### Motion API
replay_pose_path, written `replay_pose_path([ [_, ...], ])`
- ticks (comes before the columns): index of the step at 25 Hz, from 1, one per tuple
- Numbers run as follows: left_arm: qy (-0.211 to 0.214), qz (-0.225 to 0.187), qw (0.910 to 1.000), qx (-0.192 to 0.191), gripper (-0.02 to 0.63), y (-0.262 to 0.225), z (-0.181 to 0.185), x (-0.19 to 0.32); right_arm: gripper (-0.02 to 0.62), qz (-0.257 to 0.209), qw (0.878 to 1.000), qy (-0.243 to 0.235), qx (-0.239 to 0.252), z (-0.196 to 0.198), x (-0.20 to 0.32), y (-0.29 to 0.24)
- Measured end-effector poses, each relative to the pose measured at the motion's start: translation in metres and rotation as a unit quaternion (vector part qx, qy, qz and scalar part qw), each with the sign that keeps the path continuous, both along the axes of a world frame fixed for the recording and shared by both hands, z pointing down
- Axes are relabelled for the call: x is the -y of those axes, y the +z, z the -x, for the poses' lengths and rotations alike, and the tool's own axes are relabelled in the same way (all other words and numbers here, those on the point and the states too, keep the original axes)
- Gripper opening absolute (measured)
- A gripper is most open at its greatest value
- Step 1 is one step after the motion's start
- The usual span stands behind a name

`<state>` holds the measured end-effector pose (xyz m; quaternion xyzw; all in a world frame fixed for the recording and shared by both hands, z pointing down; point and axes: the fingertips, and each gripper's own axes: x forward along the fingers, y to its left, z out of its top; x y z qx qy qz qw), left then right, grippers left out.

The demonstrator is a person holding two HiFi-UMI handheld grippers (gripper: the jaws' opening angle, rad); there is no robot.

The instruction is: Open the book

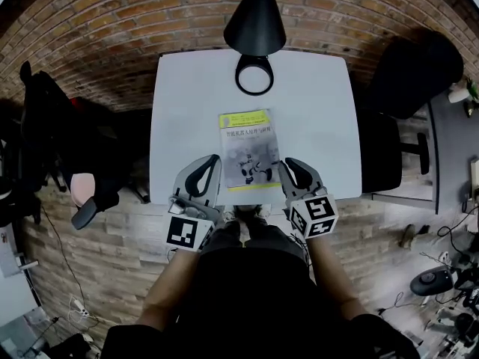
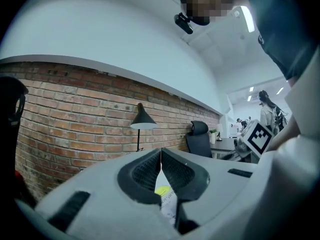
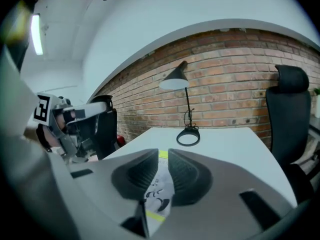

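Observation:
A closed book (image 1: pixel 248 149) with a yellow-green band and a robot picture on its cover lies flat in the middle of the white table (image 1: pixel 322 118), close to the near edge. My left gripper (image 1: pixel 214 160) sits just left of the book's lower corner, its jaws meeting at the tips with nothing between them. In the left gripper view the gripper (image 2: pixel 161 152) points level and the book (image 2: pixel 167 200) shows below the jaws. My right gripper (image 1: pixel 285 164) hovers at the book's right edge. Its jaws (image 3: pixel 163 153) stand slightly apart, tilted down over the book (image 3: pixel 159 191), not touching it.
A black desk lamp (image 1: pixel 255 17) stands at the table's far edge, its ring base (image 1: pixel 254 75) just beyond the book. A black office chair (image 1: pixel 408 73) is at the right of the table, another chair (image 1: pixel 45 118) at the left. A brick wall (image 3: pixel 235 89) rises behind the table.

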<state>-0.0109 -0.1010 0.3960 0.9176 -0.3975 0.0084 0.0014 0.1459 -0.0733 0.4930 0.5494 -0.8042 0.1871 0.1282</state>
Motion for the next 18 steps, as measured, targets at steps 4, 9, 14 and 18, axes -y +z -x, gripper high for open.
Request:
replay_pose_path([
  [4, -0.010, 0.011, 0.9998, 0.014, 0.026, 0.007, 0.011, -0.003, 0.103, 0.045, 0.999, 0.007, 0.003, -0.001, 0.015, 0.042],
  [9, -0.030, 0.038, 0.9987, 0.020, 0.026, 0.015, 0.024, -0.010, 0.163, 0.101, 0.995, 0.018, -0.011, -0.005, 0.035, 0.093],
  [14, -0.046, 0.051, 0.9972, 0.028, 0.026, 0.017, 0.034, -0.015, 0.178, 0.142, 0.989, 0.033, -0.011, -0.010, 0.053, 0.131],
  [18, -0.059, 0.057, 0.9961, 0.031, 0.026, 0.020, 0.041, -0.020, 0.186, 0.178, 0.983, 0.043, -0.009, -0.016, 0.053, 0.155],
])
